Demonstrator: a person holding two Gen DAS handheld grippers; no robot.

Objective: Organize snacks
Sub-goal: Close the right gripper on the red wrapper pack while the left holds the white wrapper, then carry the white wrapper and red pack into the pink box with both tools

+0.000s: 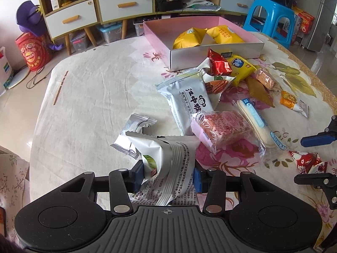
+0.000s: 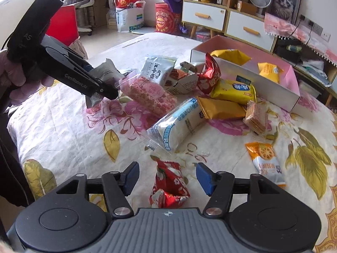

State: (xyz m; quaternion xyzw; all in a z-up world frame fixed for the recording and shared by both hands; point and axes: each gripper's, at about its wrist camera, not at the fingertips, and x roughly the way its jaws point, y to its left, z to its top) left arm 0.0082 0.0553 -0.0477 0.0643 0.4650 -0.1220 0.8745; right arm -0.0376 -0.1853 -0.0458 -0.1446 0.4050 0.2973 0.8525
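Note:
My left gripper (image 1: 168,176) is shut on a white-silver snack packet (image 1: 166,164), held above the flowered cloth; it also shows in the right wrist view (image 2: 105,71). My right gripper (image 2: 167,179) is open, its jaws on either side of a red-and-white snack packet (image 2: 168,186) lying on the cloth. A pink box (image 1: 210,57) at the back holds two yellow packets (image 1: 189,38). A pile of snacks lies before it: a pink rice bar (image 1: 223,128), a grey-white biscuit packet (image 1: 189,103), a long white-blue packet (image 2: 177,124) and a red foil packet (image 1: 219,64).
The table has a flowered cloth (image 1: 94,88). An orange-white packet (image 2: 265,160) lies at the right. A blue stool (image 1: 269,19) and a drawer cabinet (image 1: 94,10) stand beyond the table. The left half of the cloth holds no snacks.

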